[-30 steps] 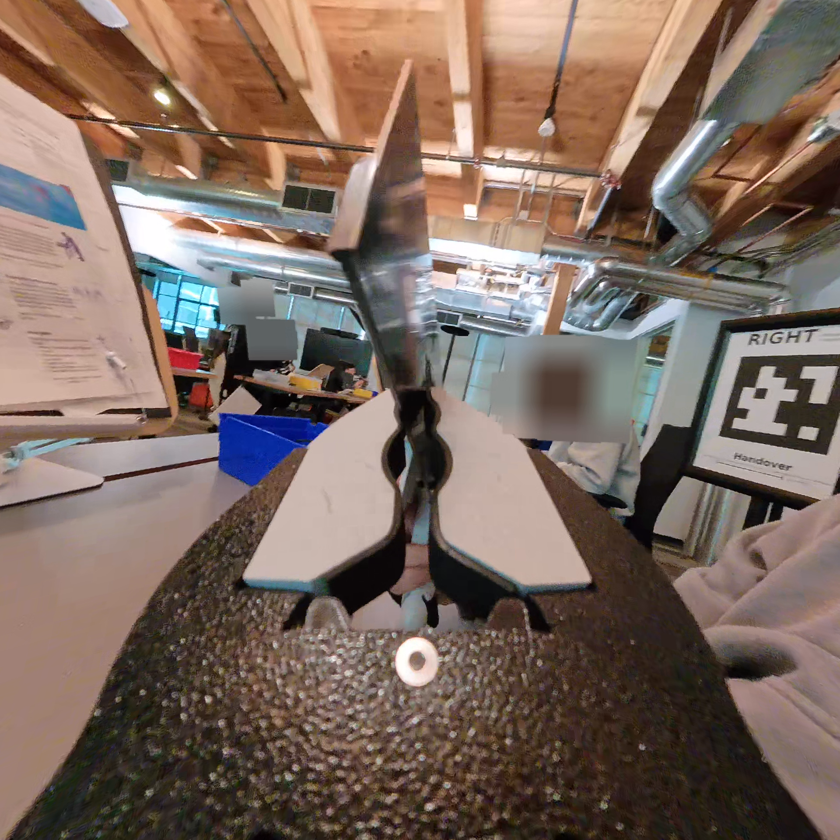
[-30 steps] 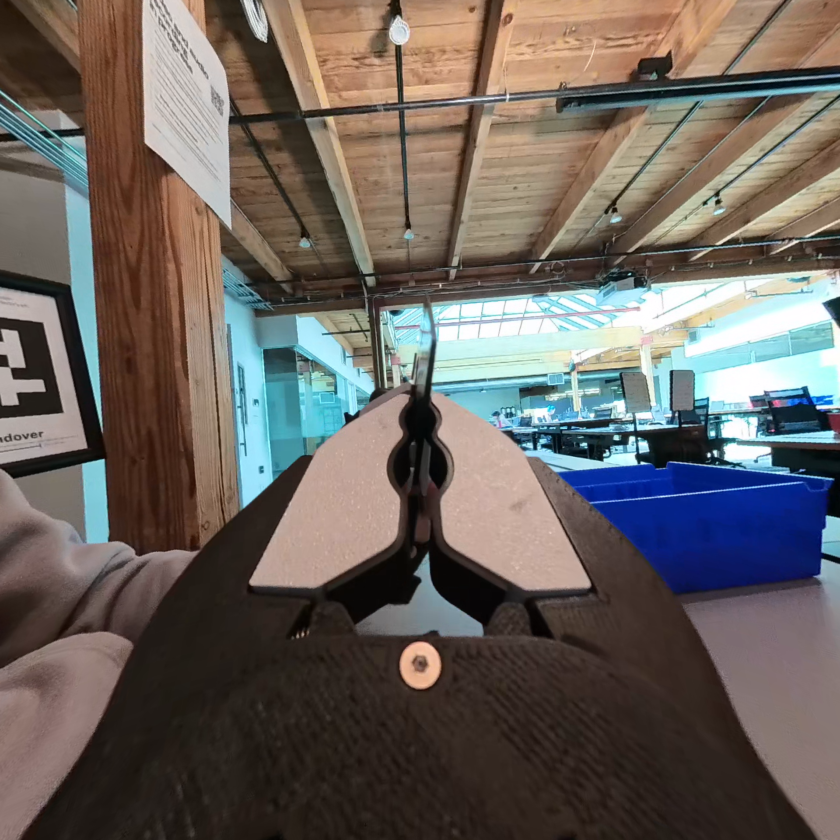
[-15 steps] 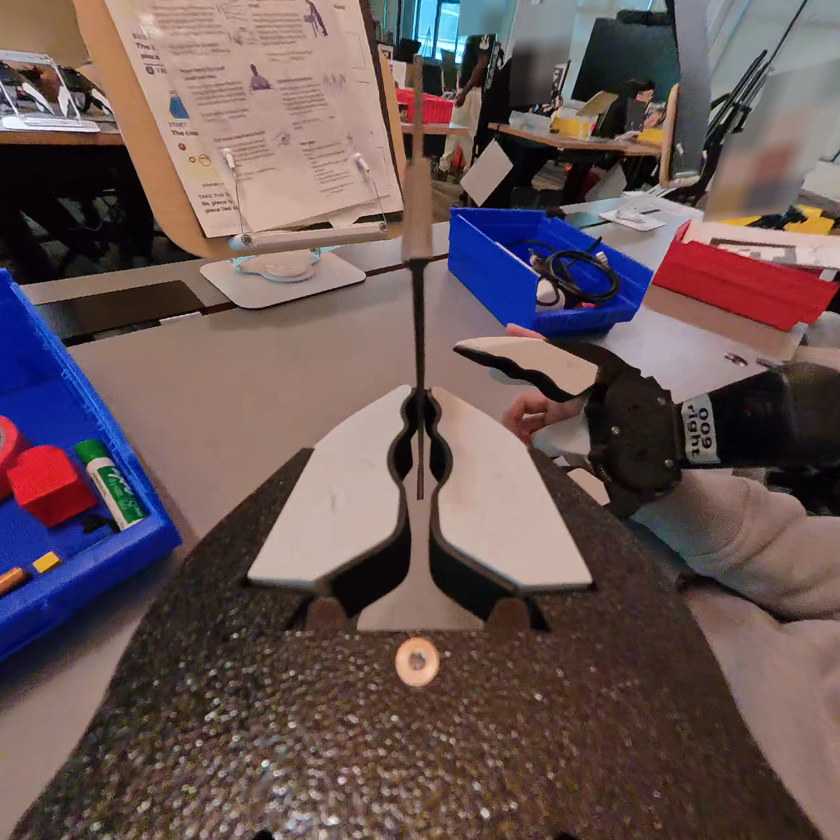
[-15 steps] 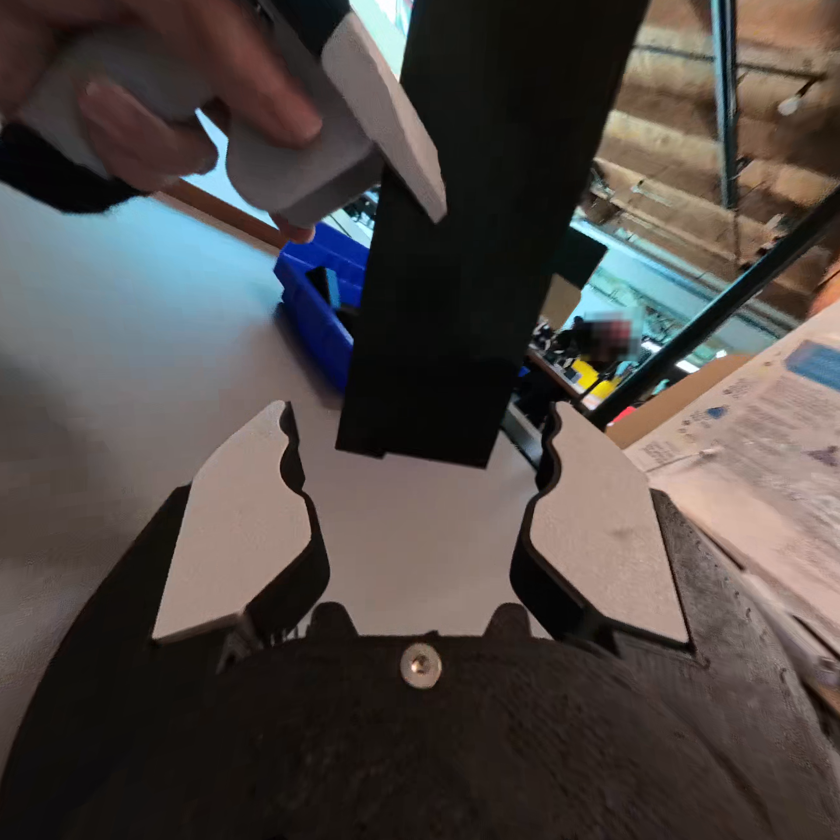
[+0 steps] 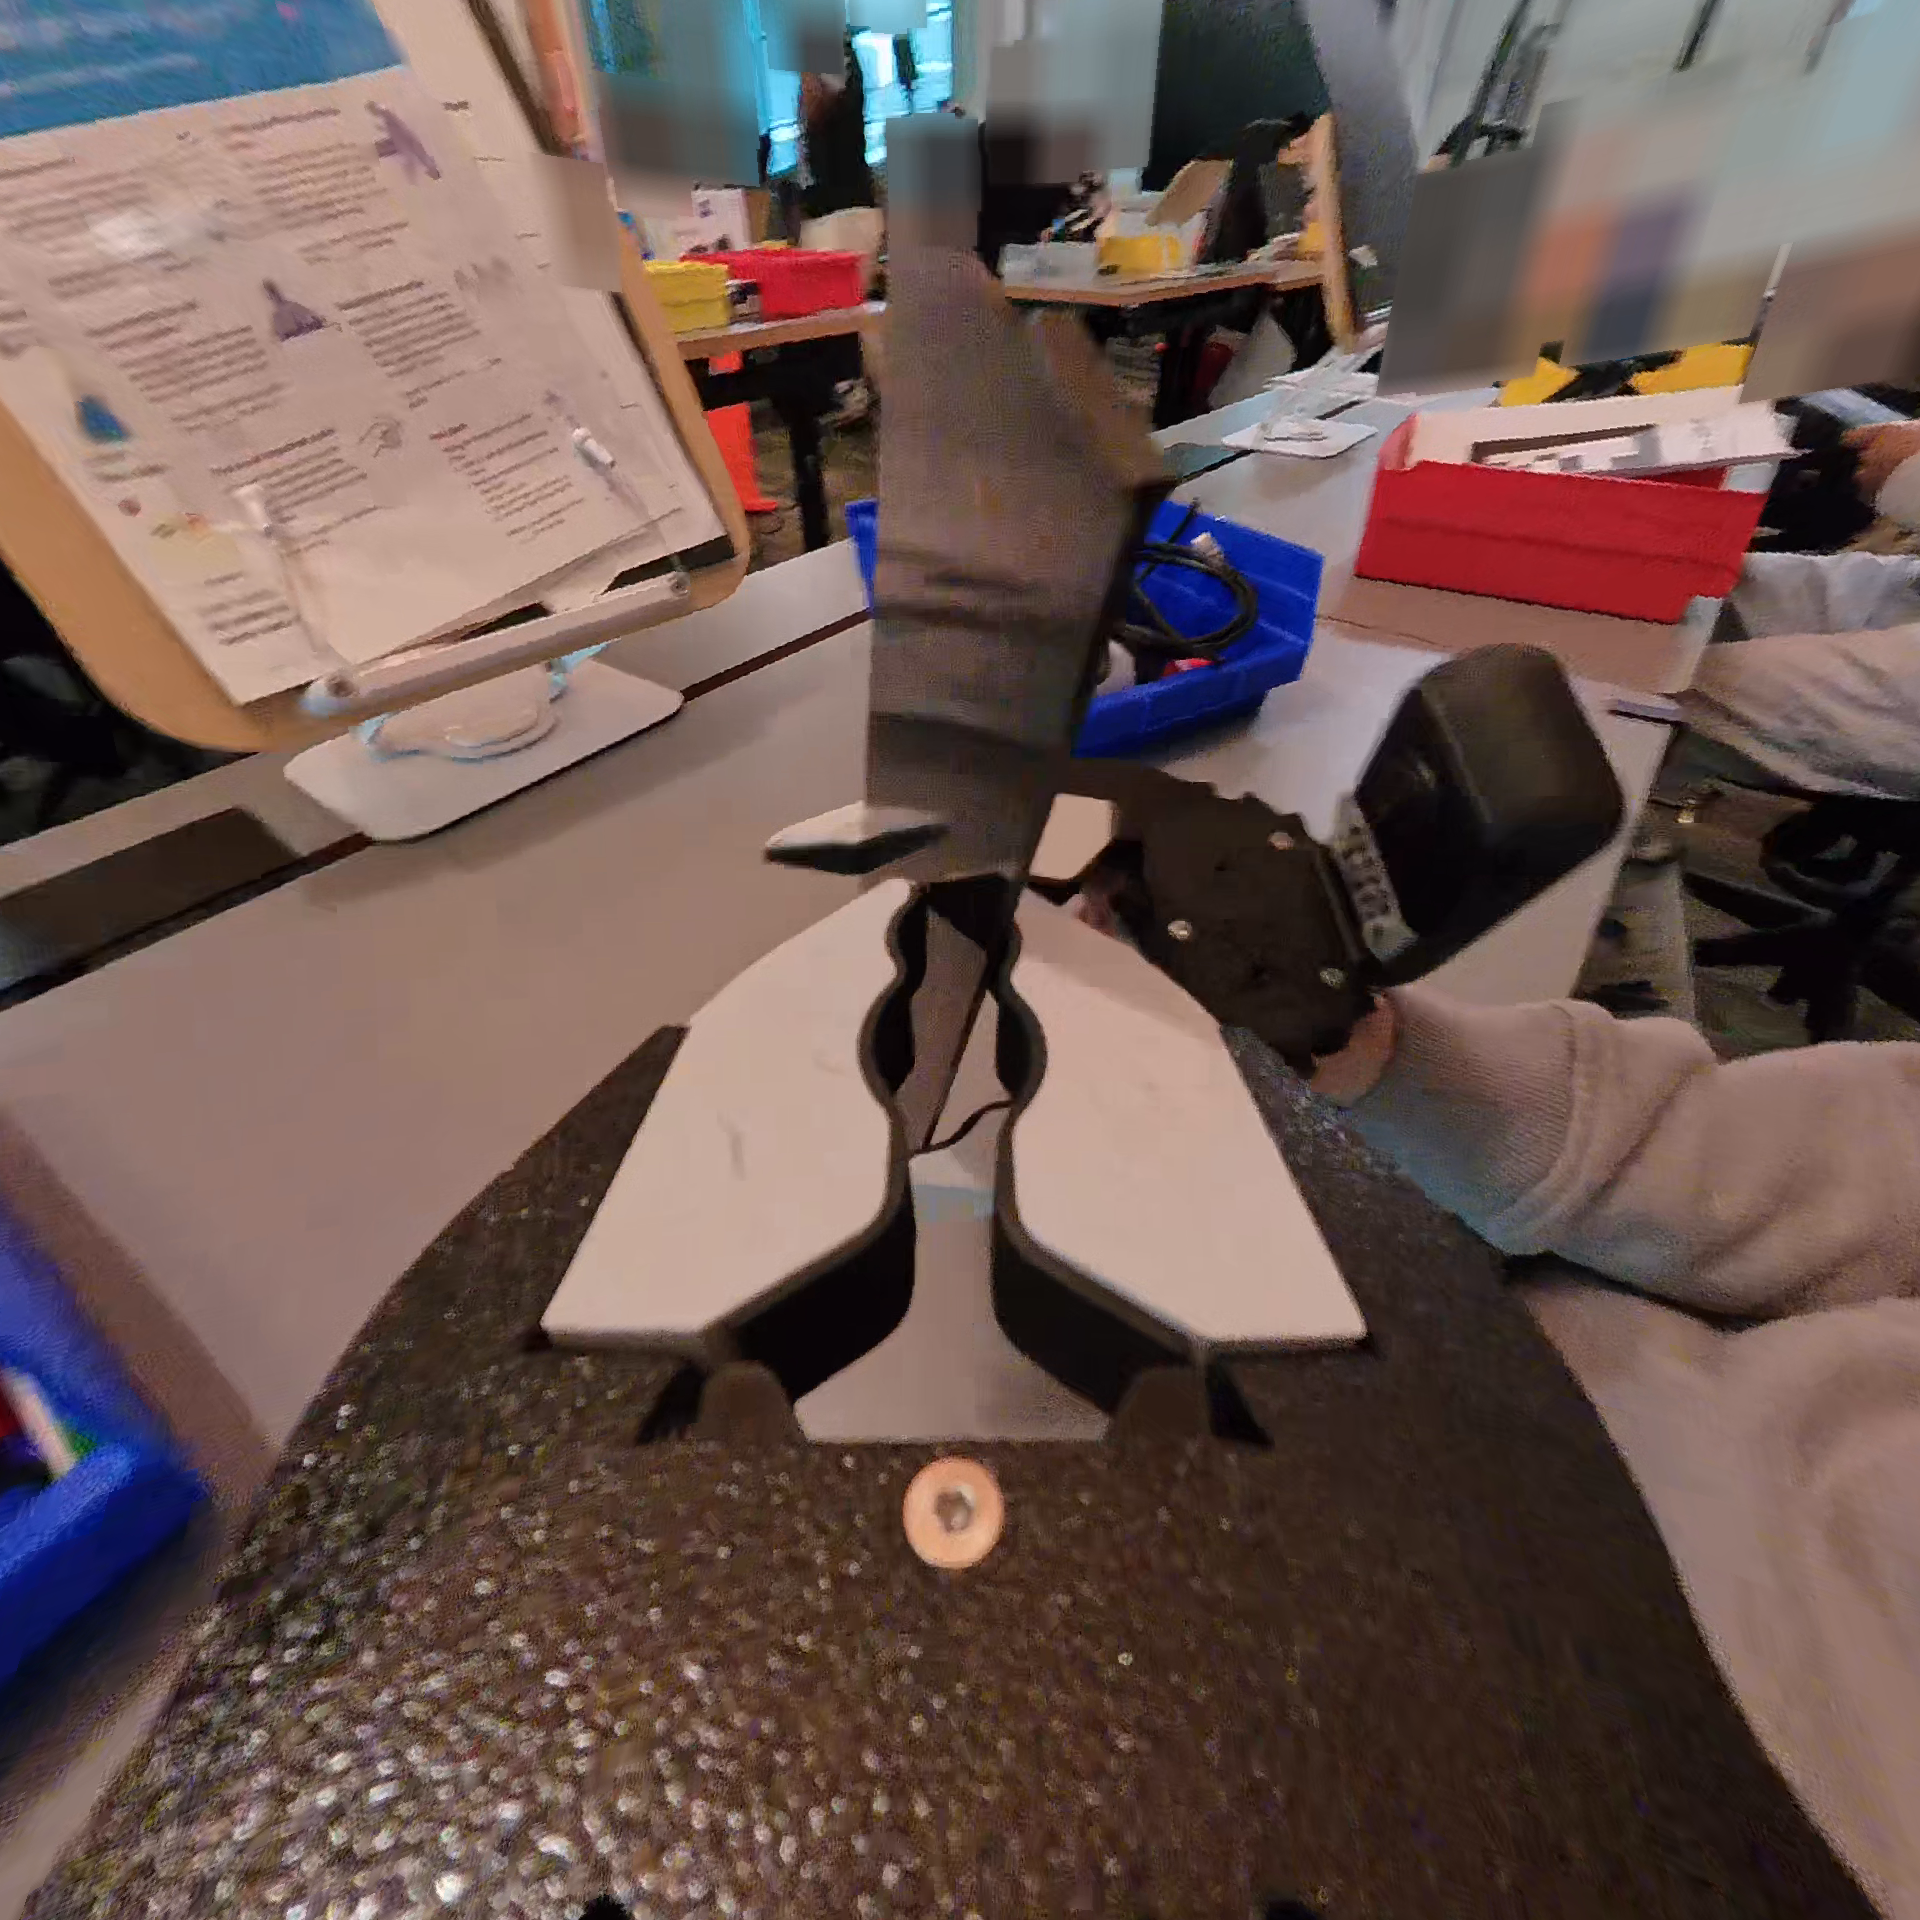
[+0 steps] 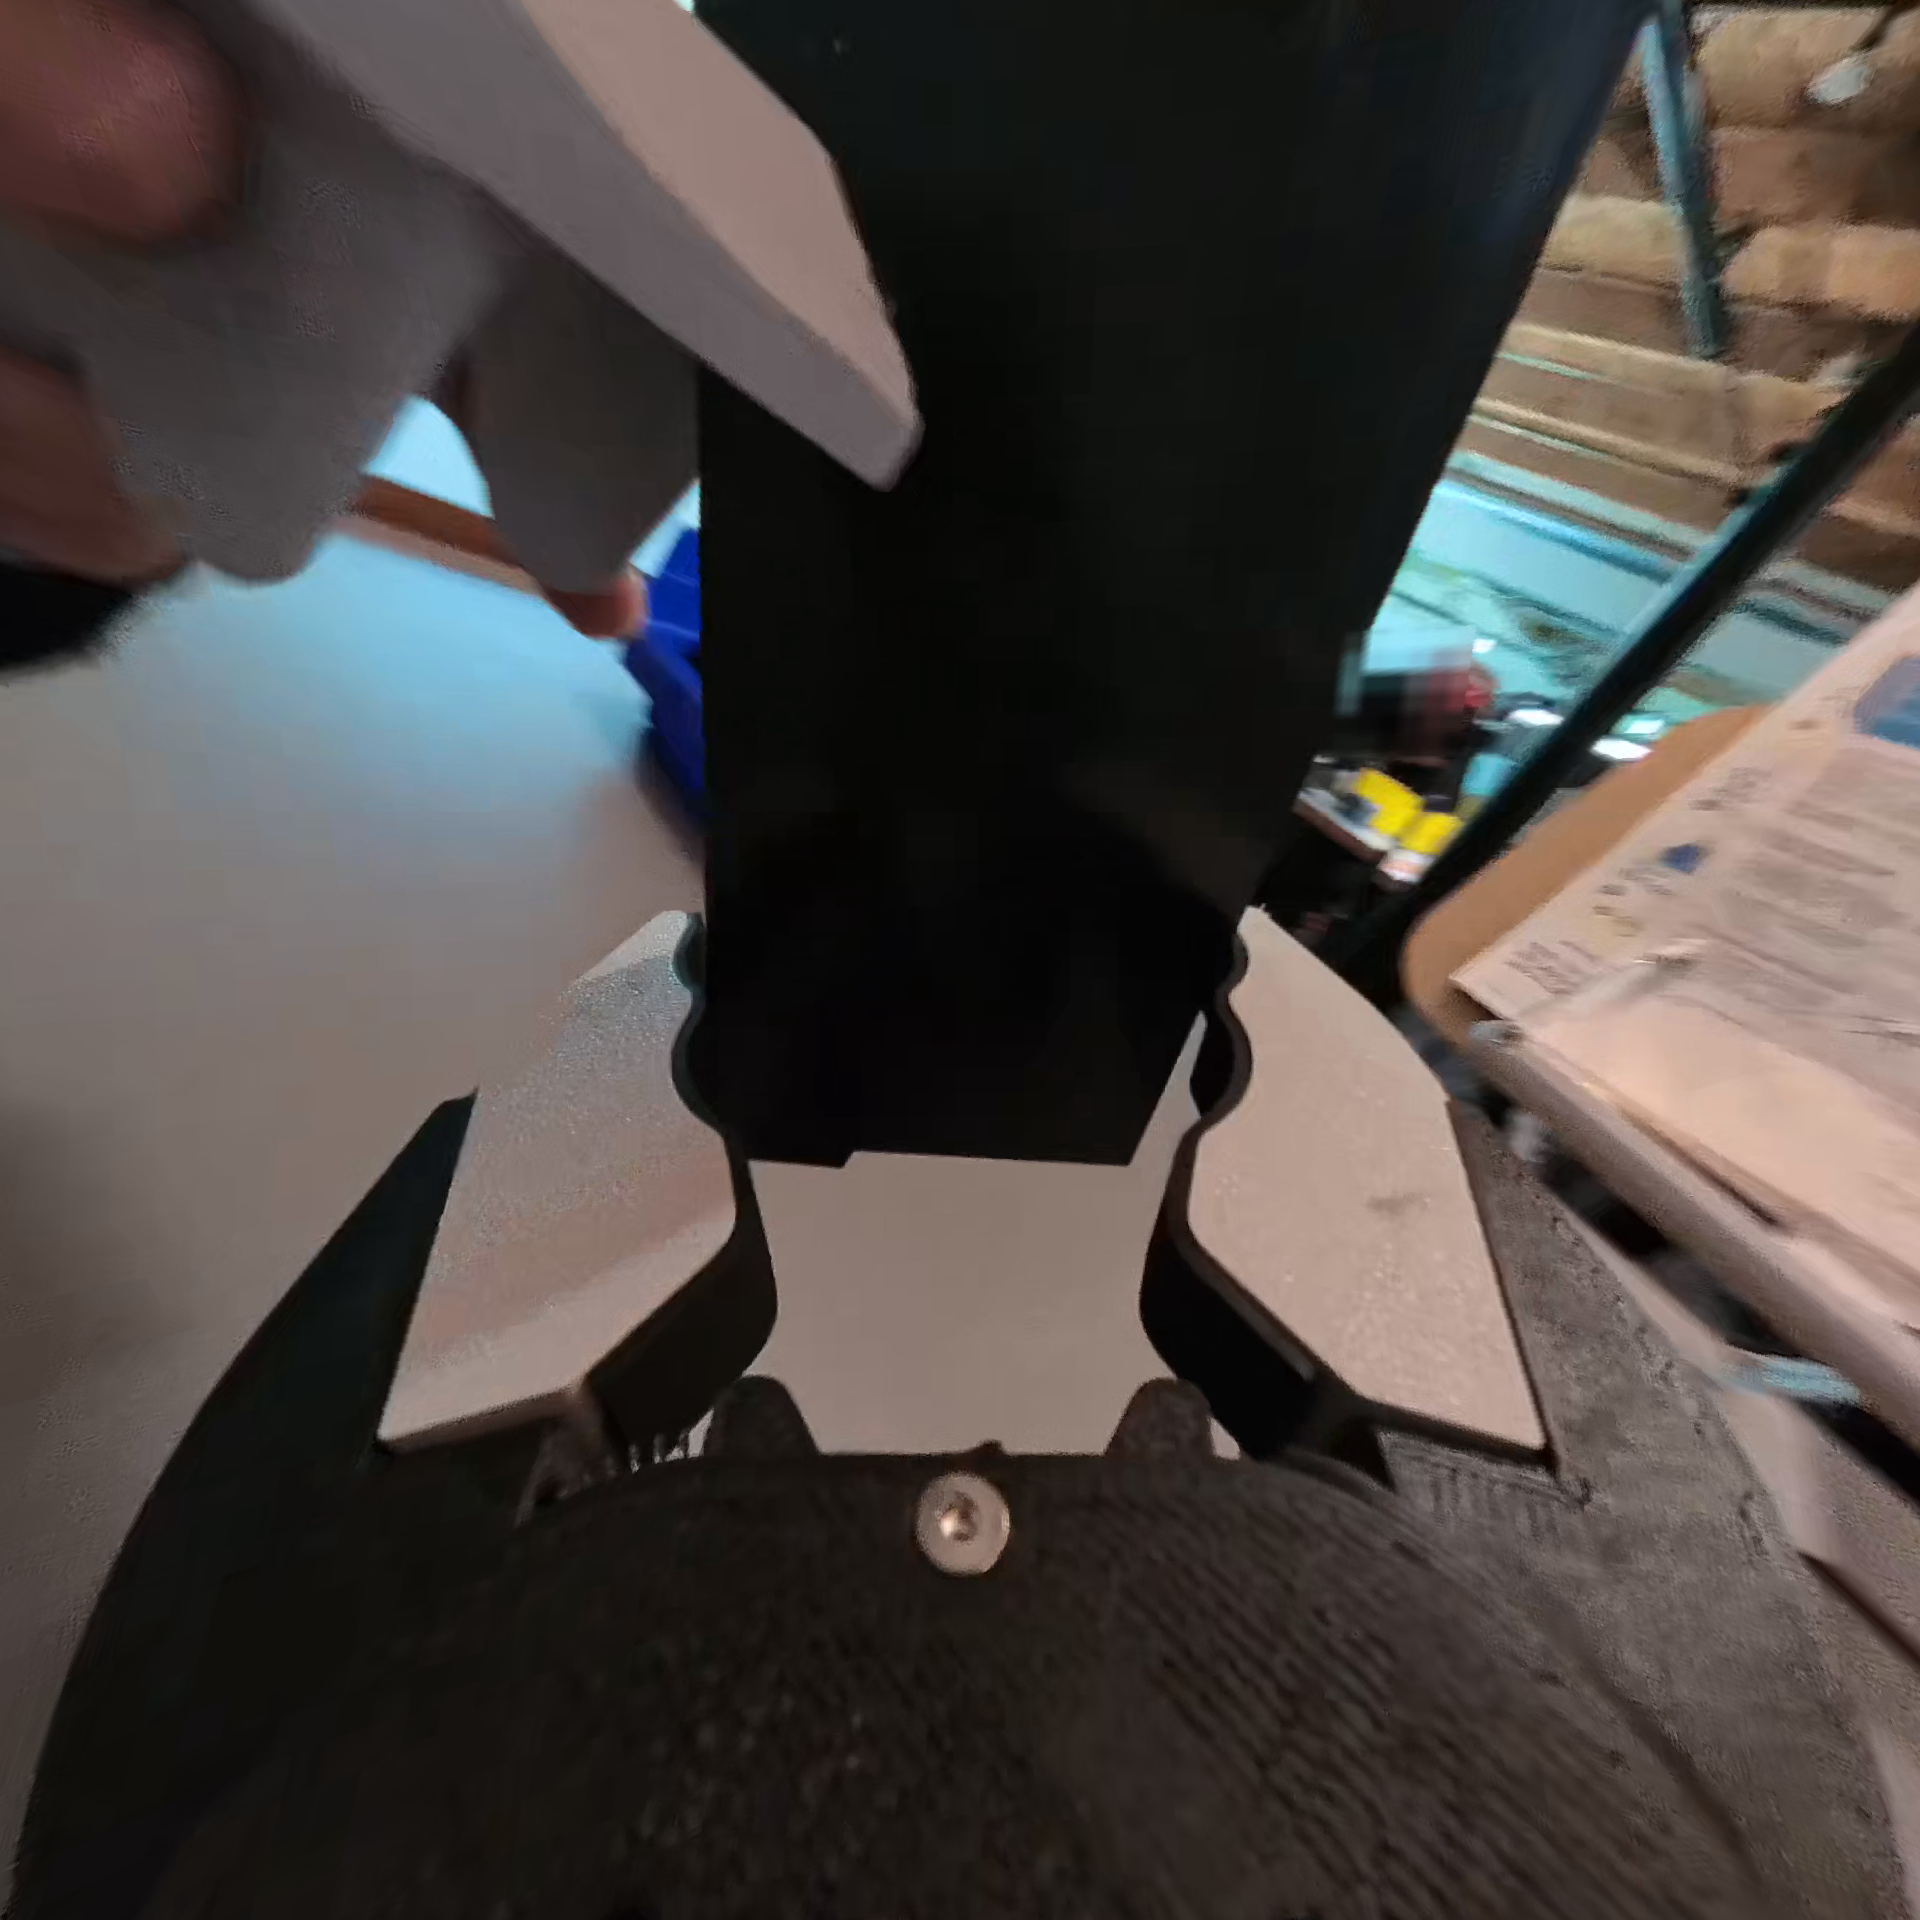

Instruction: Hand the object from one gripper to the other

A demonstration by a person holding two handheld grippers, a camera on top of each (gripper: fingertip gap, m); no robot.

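A flat black plate (image 5: 987, 540) stands upright above the grey table (image 5: 416, 987). My left gripper (image 5: 956, 935) is shut on its lower end. My right gripper comes in from the right, and one of its fingers (image 5: 852, 836) shows left of the plate, the other behind it. In the right wrist view the plate (image 6: 987, 727) fills the gap of my right gripper (image 6: 961, 956). The jaws stand wide and touch both of its edges. A finger (image 6: 675, 260) of the left gripper lies against the plate's upper left, with a hand (image 6: 94, 156) behind it.
A paper stand (image 5: 312, 416) is at the back left and also shows in the right wrist view (image 6: 1714, 935). A blue bin (image 5: 1226, 623) with cables sits behind the plate, a red bin (image 5: 1558, 530) at the back right, another blue bin (image 5: 62, 1507) at the near left. A grey sleeve (image 5: 1662, 1195) crosses the right.
The right gripper has moved in from the right so the plate now sits between its jaws, which have narrowed slightly onto its edges. The plate has turned a little in the left gripper.
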